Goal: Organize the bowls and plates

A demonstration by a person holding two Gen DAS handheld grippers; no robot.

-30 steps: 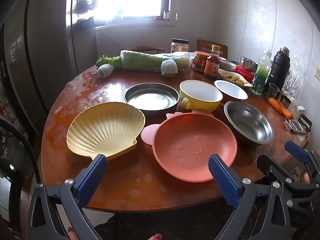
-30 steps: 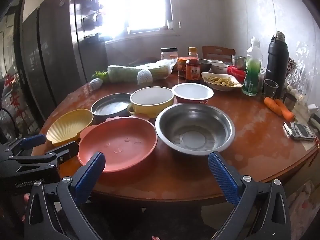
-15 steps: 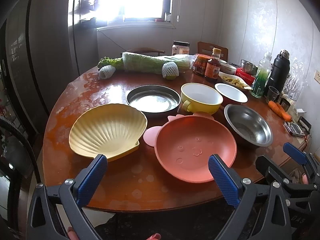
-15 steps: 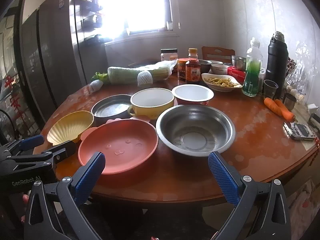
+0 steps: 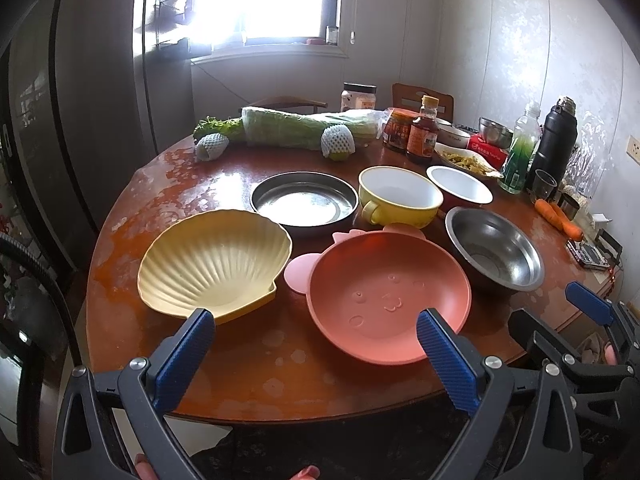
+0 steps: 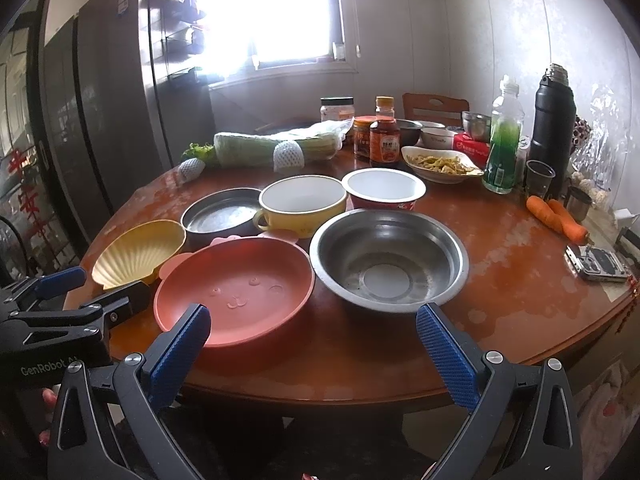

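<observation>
**Both hand-held grippers wide open at the table's near edge**

Here the left hand-held gripper (image 5: 316, 340) hovers just off the near edge of the round wooden table (image 5: 256, 364), its blue-padded jaws spread wide and gripping nothing. The right hand-held gripper (image 6: 312, 340) hangs beside it, jaws equally wide apart and empty.

On the table the dishes sit in a loose cluster. A yellow shell-shaped plate (image 5: 216, 260) lies at the left, just beside a pink plate (image 5: 384, 292) with small ears and a face pressed into its base. To the right of the pink plate stands a steel bowl (image 6: 388, 258), close to it. Behind these are a dark round pan (image 5: 304, 204), a yellow bowl with a handle (image 5: 400, 196) and a red bowl with a white inside (image 6: 384, 190), all in a row and near one another. All are upright and empty.

Farther back lie a wrapped cabbage (image 5: 304, 130), sauce bottles (image 6: 384, 138), a dish of food (image 6: 440, 164), a green bottle (image 6: 502, 140) and a black flask (image 6: 552, 120). Two carrots (image 6: 556, 216) rest at the right edge.
</observation>
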